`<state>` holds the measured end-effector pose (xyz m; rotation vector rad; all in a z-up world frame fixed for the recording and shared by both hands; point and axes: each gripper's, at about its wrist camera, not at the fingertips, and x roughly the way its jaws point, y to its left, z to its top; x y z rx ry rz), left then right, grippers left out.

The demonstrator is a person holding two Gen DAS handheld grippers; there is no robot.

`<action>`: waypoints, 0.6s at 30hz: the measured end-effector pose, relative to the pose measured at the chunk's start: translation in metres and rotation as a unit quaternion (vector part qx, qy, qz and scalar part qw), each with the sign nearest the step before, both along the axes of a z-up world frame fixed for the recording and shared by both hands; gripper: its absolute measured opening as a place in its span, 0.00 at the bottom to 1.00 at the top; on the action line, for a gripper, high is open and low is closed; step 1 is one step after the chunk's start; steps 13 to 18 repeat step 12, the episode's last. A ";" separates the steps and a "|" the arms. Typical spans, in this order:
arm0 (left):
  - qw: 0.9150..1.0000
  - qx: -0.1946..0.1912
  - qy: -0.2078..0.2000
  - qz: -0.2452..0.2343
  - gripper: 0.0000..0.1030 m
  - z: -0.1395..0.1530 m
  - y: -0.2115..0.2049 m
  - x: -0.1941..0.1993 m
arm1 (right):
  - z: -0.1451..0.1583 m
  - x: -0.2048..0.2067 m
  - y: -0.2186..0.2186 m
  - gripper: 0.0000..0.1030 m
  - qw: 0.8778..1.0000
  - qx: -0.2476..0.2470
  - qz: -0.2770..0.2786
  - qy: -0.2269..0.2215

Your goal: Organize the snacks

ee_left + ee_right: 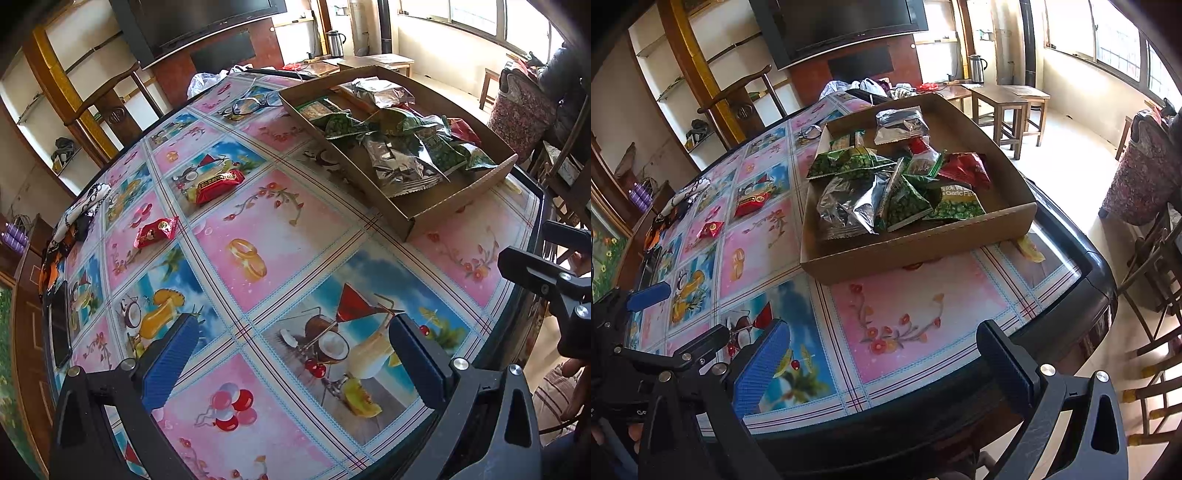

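Note:
A shallow cardboard box (454, 199) (916, 251) sits on the table and holds several green, silver and red snack packets (897, 184). Two red snack packets lie loose on the tablecloth to its left: a larger one (218, 184) (751, 203) and a smaller one (157, 230) (710, 229). My left gripper (291, 358) is open and empty, low over the near part of the table. My right gripper (886, 369) is open and empty over the table's near edge, in front of the box.
The table has a bright patterned cloth (258, 236). A pair of glasses (251, 103) lies beyond the box. A patterned cloth (79, 218) and a dark phone (61, 325) lie at the left edge. Wooden chairs (1152, 295) stand to the right.

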<state>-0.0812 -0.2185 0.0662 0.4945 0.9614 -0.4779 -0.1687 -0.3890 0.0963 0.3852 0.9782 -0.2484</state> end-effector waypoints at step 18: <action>1.000 -0.020 0.009 0.005 0.99 0.002 0.009 0.002 | 0.000 0.003 0.003 0.99 1.000 0.002 0.001 -0.001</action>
